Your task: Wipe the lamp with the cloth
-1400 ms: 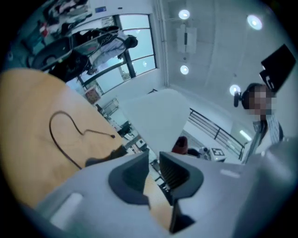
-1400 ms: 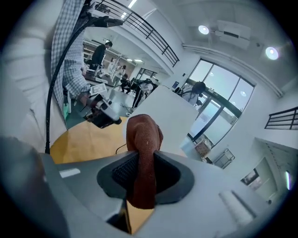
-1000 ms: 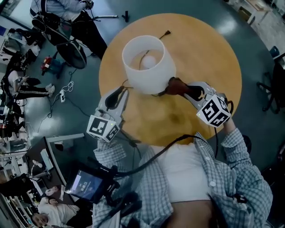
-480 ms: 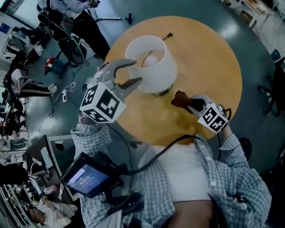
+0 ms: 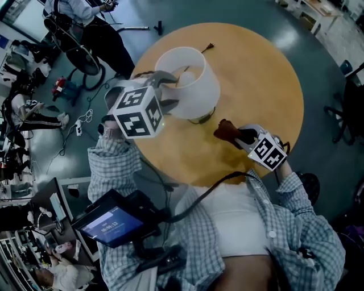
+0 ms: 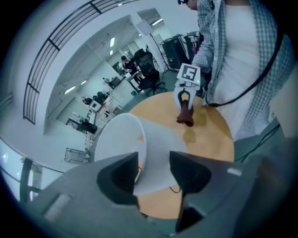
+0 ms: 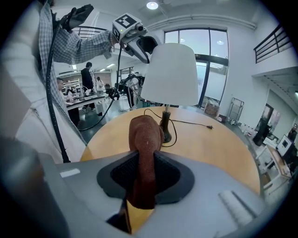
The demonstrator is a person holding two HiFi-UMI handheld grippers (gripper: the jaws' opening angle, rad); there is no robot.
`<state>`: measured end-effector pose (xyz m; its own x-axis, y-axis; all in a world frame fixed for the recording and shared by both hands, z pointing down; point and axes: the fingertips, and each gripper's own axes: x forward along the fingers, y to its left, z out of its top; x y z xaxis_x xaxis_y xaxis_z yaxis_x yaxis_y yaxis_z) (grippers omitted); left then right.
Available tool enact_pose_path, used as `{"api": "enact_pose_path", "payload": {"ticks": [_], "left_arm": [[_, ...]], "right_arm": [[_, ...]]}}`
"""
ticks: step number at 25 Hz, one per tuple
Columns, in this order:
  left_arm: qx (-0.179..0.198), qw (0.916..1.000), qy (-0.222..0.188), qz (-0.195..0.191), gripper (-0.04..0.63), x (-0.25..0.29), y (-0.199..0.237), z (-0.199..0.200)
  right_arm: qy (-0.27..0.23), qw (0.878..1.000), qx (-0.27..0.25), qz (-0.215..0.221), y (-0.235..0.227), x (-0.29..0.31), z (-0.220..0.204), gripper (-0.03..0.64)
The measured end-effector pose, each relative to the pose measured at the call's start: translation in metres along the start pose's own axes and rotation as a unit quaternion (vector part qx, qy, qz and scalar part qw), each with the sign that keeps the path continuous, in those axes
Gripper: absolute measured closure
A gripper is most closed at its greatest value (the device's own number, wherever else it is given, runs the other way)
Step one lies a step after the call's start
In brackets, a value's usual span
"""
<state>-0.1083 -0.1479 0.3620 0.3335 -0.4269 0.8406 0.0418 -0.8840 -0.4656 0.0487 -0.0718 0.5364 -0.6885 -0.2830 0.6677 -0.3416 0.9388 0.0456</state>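
The lamp (image 7: 170,76) stands upright on the far left part of a round wooden worktop (image 5: 256,85). Its white shade (image 5: 190,85) is the one hollow thing here, a drum open at the top. A thin dark strut shows through that opening, and what else sits inside cannot be made out.

The left tongs (image 6: 153,168) meet the shade's upper rim from the left, with jaws spread wide that have just been opening. In the left gripper view the rim runs between them. One jaw is over the opening and the other is outside the wall, and neither pad presses on it.

The brown cloth (image 7: 146,135) is clamped in the right tongs (image 7: 145,173). They are closed on its lower part, so a rounded bunch sticks out past the tips. It is over the near right part of the worktop, just right of the lamp and apart from the shade. Whether it touches the wood cannot be told.

Under the shade a dark base (image 7: 165,134) rests on the wood. A black cord (image 7: 186,122) loops from it and ends in a plug (image 5: 211,44) at the far edge.

Around the worktop is a teal floor (image 5: 318,51). A person (image 5: 85,17) stands at the far left among cables and gear, and an office chair (image 5: 347,108) is on the right. A small lit screen (image 5: 111,224) hangs at the wearer's near left side. The right gripper view shows tall windows (image 7: 209,60) beyond the lamp.
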Motion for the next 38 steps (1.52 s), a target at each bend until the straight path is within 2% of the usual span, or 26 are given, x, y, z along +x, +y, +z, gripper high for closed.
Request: {"api": "enact_pose_path", "payload": {"ticks": [8, 11, 13, 15, 19, 23, 28, 30, 34, 38], "left_arm": [[0.001, 0.9997, -0.020, -0.012, 0.394, 0.005, 0.019, -0.003], [-0.014, 0.9989, -0.046, -0.003, 0.399, 0.008, 0.036, -0.004], [-0.029, 0.9974, -0.065, 0.005, 0.402, 0.010, 0.050, -0.005], [-0.045, 0.9957, -0.080, 0.010, 0.407, 0.011, 0.064, -0.008], [-0.061, 0.9935, -0.094, 0.016, 0.408, 0.013, 0.079, -0.007], [-0.074, 0.9923, -0.098, 0.018, 0.407, 0.016, 0.091, -0.010], [-0.094, 0.9899, -0.104, 0.022, 0.405, 0.016, 0.103, -0.019], [-0.099, 0.9893, -0.104, 0.022, 0.405, 0.016, 0.105, -0.020], [-0.102, 0.9889, -0.106, 0.021, 0.403, 0.018, 0.110, -0.017], [-0.099, 0.9890, -0.107, 0.024, 0.403, 0.017, 0.110, -0.016]], "right_arm": [[-0.001, 1.000, 0.005, -0.013, -0.011, -0.001, 0.000, 0.529], [-0.001, 0.999, -0.032, -0.035, -0.019, 0.005, 0.011, 0.528], [-0.001, 0.995, -0.080, -0.061, -0.027, 0.013, 0.025, 0.529], [-0.007, 0.985, -0.146, -0.094, -0.034, 0.023, 0.046, 0.529], [-0.019, 0.951, -0.266, -0.154, -0.045, 0.045, 0.083, 0.529], [-0.021, 0.921, -0.342, -0.187, -0.059, 0.076, 0.111, 0.529], [-0.003, 0.902, -0.370, -0.222, -0.087, 0.115, 0.135, 0.529], [0.015, 0.900, -0.376, -0.222, -0.092, 0.130, 0.133, 0.529], [0.055, 0.894, -0.401, -0.192, -0.082, 0.153, 0.110, 0.531], [0.081, 0.886, -0.428, -0.156, -0.049, 0.169, 0.078, 0.532]]}}
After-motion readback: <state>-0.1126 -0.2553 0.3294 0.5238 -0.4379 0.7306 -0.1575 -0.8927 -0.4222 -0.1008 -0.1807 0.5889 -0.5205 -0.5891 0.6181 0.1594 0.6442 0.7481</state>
